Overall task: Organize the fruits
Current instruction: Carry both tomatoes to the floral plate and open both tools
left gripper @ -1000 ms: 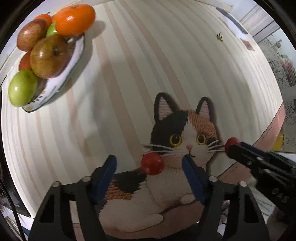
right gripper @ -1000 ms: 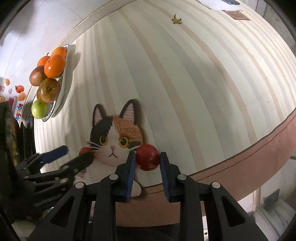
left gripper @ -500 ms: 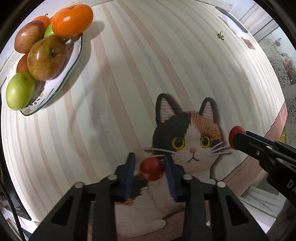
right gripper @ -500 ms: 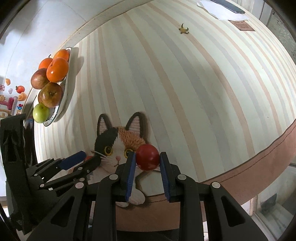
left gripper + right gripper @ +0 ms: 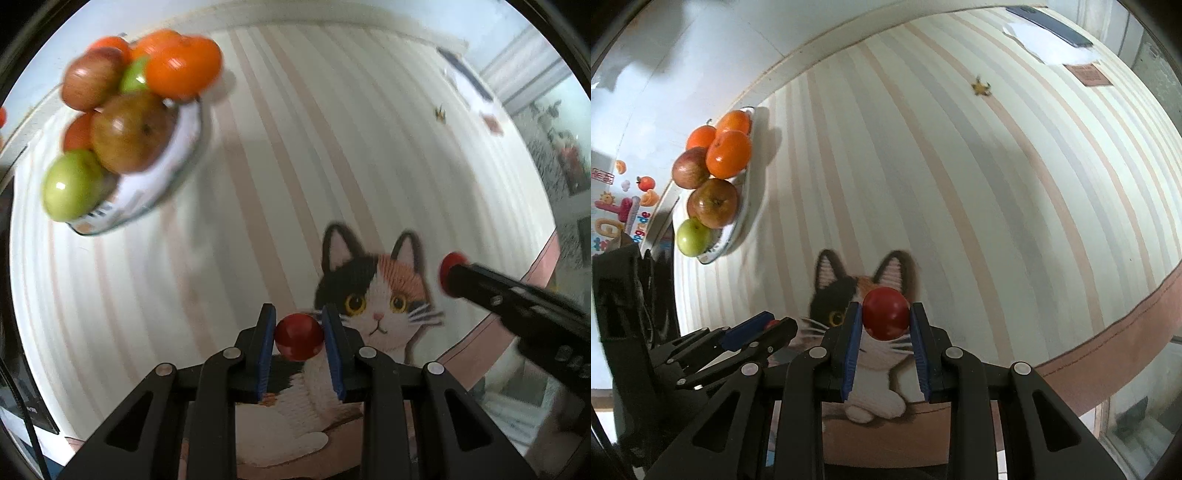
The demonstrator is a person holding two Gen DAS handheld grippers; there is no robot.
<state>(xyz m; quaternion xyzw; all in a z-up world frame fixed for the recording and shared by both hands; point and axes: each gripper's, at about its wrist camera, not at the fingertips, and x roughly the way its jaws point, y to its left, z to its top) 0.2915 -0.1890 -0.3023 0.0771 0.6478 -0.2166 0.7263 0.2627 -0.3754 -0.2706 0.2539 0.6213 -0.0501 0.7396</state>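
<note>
My left gripper (image 5: 298, 338) is shut on a small red fruit (image 5: 298, 341), held above the cat picture (image 5: 373, 295) on the striped tablecloth. My right gripper (image 5: 885, 320) is shut on another small red fruit (image 5: 885, 313); it shows at the right of the left wrist view (image 5: 451, 273). A white plate (image 5: 173, 155) at the upper left is piled with several apples and oranges, with an orange (image 5: 183, 66) on top and a green apple (image 5: 72, 188) at its near end. The plate also shows in the right wrist view (image 5: 742, 210).
A small dried star-shaped bit (image 5: 980, 86) lies far back on the cloth. Papers and a dark flat object (image 5: 1052, 33) lie at the far right. The table's brown front edge (image 5: 1126, 332) curves along the right. A wall with stickers (image 5: 620, 206) is at the left.
My left gripper closed on the small red fruit and lifted it off the cloth. Both grippers moved forward toward the plate; the right one kept its red fruit.
</note>
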